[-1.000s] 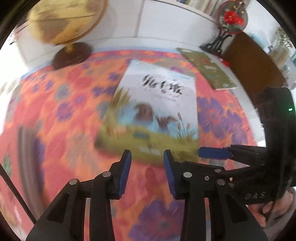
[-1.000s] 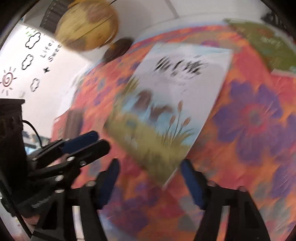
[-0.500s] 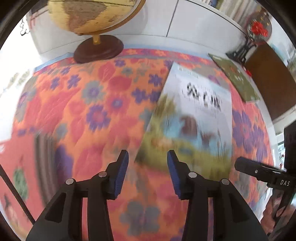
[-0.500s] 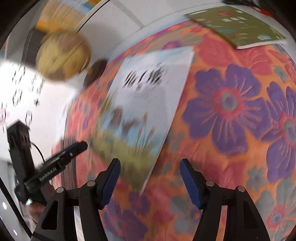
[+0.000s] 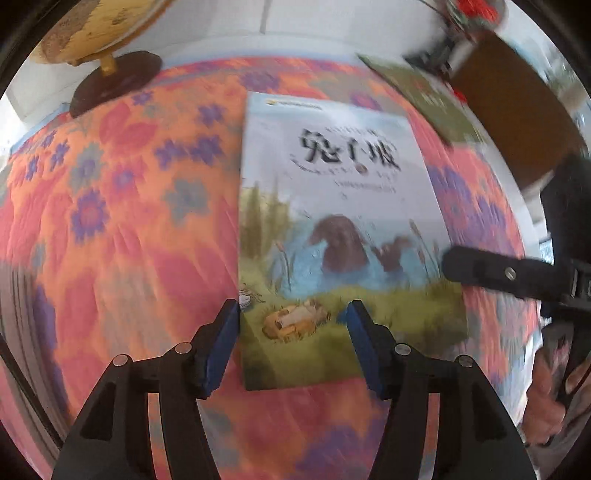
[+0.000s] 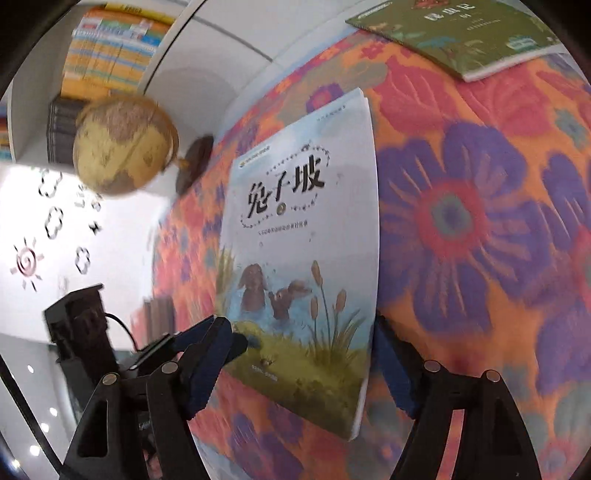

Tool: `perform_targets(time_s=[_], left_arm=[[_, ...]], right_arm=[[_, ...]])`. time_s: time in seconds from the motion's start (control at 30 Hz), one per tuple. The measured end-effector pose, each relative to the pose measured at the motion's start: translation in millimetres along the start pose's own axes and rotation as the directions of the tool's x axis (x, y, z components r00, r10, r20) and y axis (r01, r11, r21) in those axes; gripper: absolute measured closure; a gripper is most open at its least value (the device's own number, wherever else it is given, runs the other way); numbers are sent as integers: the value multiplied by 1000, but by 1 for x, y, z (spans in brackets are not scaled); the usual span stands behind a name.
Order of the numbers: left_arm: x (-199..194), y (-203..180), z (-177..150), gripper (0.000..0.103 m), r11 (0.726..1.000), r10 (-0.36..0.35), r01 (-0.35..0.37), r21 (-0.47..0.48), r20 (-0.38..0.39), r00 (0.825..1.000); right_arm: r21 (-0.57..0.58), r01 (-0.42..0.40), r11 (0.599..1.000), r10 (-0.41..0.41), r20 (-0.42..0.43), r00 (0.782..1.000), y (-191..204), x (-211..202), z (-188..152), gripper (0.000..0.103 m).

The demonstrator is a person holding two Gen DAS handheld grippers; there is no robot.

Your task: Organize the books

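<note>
Orange floral cloth [image 5: 122,236] covers the surface, and a picture book [image 5: 332,221] with a pale cover, black characters and two brown rabbits lies flat on it, face up.

In the left wrist view the book fills the centre and right of the frame. The left gripper [image 5: 293,343] sits at the bottom centre, its jaws parted and just lately widening. Its left blue pad [image 5: 221,347] stands at the book's left edge near the lower left corner; the right pad [image 5: 360,347] is over the grassy bottom strip of the cover. Neither pad presses on the book. The right gripper's dark finger reaches in from the right edge of that frame, over the book's lower right part.

In the right wrist view the right gripper [image 6: 301,363] frames the book's near end at the bottom, jaws wide and just lately opening, nothing clamped. The book [image 6: 303,258] runs up the centre. The left gripper [image 6: 207,343] shows at lower left beside the book's left edge.

A green book [image 6: 461,33] lies apart at the upper right, and a globe [image 6: 122,147] stands at the upper left.
</note>
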State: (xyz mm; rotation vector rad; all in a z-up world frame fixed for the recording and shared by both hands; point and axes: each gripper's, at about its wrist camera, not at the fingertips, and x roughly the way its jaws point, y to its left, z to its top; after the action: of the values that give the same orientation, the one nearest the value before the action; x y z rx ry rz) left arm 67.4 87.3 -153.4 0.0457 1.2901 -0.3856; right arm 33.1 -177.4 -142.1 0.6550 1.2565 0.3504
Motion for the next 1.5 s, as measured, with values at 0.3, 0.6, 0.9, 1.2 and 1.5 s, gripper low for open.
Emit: perform_targets(time_s=[0.3, 0.6, 0.9, 1.2, 1.5], left_arm=[[1, 20, -33, 32, 947, -262, 235, -217, -102, 960], [15, 18, -3, 1, 920, -359, 327, -215, -129, 924], [12, 12, 5, 1, 941, -302, 282, -190, -88, 949], [17, 49, 5, 16, 813, -491, 436, -387, -50, 870], [17, 49, -5, 62, 803, -515, 459, -379, -56, 855]], right_arm=[[-187, -24, 982, -10, -181, 984, -9, -11, -45, 27], [18, -277, 961, 274, -206, 939, -32, 2, -11, 0], [-18, -293, 956, 282, -216, 935, -28, 8, 2, 0], [-49, -307, 951, 284, -265, 921, -22, 14, 8, 0], [-171, -294, 940, 253, -225, 941, -13, 14, 0, 6]])
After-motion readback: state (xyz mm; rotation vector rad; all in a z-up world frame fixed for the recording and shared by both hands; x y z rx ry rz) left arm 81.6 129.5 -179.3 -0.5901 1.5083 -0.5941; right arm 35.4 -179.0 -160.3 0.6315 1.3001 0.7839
